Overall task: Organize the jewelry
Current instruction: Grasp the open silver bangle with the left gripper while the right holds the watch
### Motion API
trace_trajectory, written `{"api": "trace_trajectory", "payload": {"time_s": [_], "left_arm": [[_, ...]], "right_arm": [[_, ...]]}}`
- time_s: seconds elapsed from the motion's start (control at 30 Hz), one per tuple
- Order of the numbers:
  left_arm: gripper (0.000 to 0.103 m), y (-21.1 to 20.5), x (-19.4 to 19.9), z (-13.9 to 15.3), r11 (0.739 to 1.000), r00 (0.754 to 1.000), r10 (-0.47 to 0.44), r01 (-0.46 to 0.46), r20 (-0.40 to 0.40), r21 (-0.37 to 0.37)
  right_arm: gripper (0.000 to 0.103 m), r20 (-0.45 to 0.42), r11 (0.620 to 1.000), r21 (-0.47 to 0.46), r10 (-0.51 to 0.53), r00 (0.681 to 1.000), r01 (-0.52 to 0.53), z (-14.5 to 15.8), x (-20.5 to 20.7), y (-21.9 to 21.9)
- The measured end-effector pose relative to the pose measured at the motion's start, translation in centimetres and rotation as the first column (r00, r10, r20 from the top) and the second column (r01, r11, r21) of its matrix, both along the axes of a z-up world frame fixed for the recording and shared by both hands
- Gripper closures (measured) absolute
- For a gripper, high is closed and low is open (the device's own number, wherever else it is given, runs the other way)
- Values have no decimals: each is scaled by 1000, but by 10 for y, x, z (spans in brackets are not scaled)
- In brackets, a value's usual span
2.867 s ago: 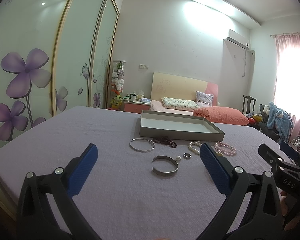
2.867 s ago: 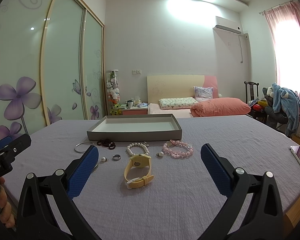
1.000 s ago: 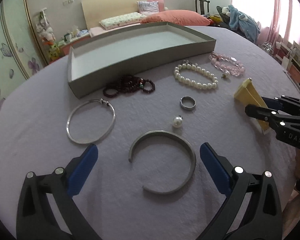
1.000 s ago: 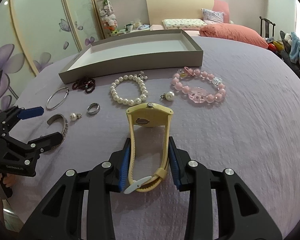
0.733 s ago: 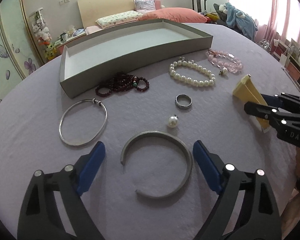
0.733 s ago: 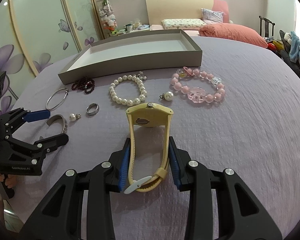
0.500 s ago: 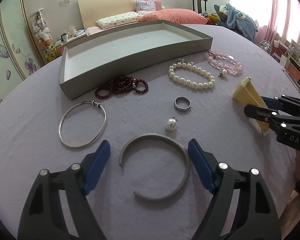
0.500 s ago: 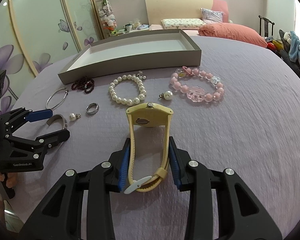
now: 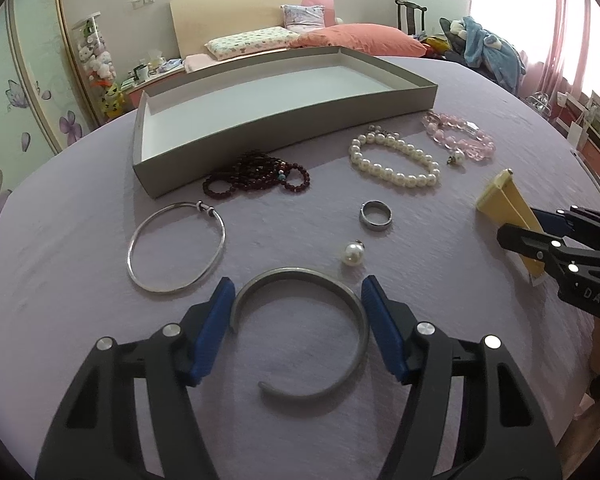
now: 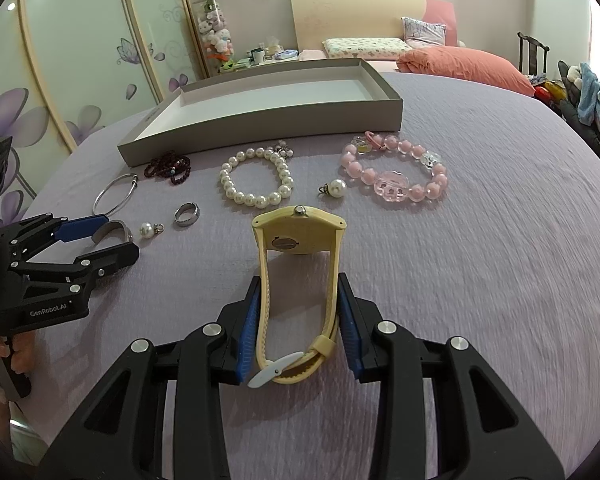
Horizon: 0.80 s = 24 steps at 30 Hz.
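Lavender bedspread strewn with jewelry before an empty grey tray (image 9: 284, 128): left gripper (image 9: 298, 322) jaws just closing round the silver cuff (image 9: 300, 336), seemingly touching it (contact unclear), right gripper (image 10: 298, 320) clenched on the yellow watch (image 10: 298, 280); next, lifting both trayward.

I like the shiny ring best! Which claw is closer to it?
Left. The left claw sits just in front of the ring, its pads around the open silver cuff. The right claw is farther off to the ring's right, shut on the yellow watch.
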State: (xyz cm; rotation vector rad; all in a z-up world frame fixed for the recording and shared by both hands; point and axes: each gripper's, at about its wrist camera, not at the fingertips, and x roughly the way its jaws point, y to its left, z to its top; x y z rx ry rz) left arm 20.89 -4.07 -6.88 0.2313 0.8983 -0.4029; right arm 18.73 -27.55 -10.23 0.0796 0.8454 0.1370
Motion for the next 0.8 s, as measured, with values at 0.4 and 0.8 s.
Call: {"api": "trace_trajectory", "payload": {"time_s": [0.4,0.8], "left_arm": [[39,1,1,2,999,999,35,-35,13,-5],[39,19,-9,22,990,989,128,-123,68,-71]], "right_arm": [[66,1,1000,0,0,1000,0,0,0,0],[66,18,1000,16,10,1000,-11,2,-7,2]]}}
